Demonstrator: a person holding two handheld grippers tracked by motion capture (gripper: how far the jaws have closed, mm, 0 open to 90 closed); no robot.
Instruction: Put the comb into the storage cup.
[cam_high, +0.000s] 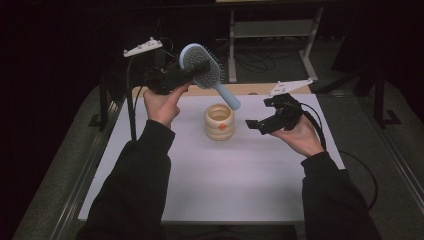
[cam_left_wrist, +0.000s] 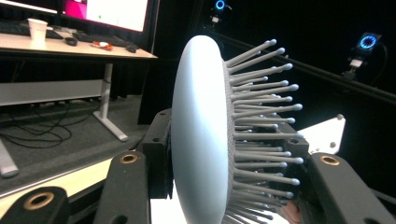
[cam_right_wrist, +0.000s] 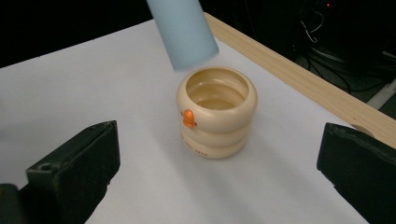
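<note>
White worktop (cam_high: 150, 165): left jaws clamp the brush (cam_high: 202, 70) head, right jaws open; its handle could tip the cup (cam_high: 219, 121).

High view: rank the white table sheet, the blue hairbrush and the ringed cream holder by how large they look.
1. White table sheet, by far the largest.
2. Blue hairbrush, held up in the left gripper, so nearer the camera and perhaps flattered.
3. Ringed cream holder, shorter than the brush is long.
</note>
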